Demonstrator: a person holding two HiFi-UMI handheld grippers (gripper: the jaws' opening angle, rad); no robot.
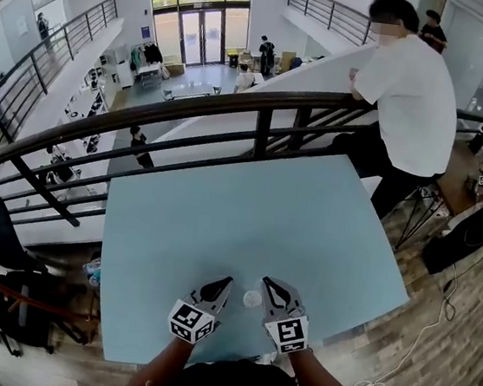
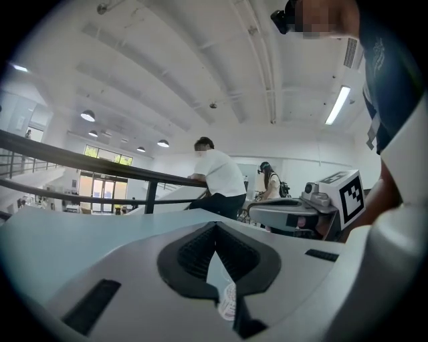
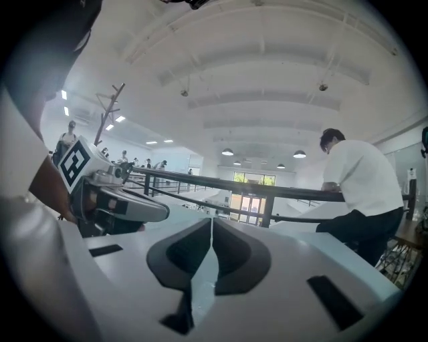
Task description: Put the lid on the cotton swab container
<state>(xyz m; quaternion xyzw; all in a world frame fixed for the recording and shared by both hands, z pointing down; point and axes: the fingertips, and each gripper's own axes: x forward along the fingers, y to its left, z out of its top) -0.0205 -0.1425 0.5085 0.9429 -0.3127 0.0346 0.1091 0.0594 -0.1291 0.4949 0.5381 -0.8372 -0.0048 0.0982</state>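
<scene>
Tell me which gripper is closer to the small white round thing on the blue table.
Right, narrowly. The white round thing sits between both grippers: the right gripper is just beside it on its right, the left gripper a little farther off on its left.

pale blue table (image 1: 220,229), matte top, wooden floor (image 1: 459,346) under it.
its far edge sits just beside the dark railing (image 1: 261,103); one small round white object (image 1: 252,298) lies on the side away from the railing, container or lid, cannot tell which.
</scene>
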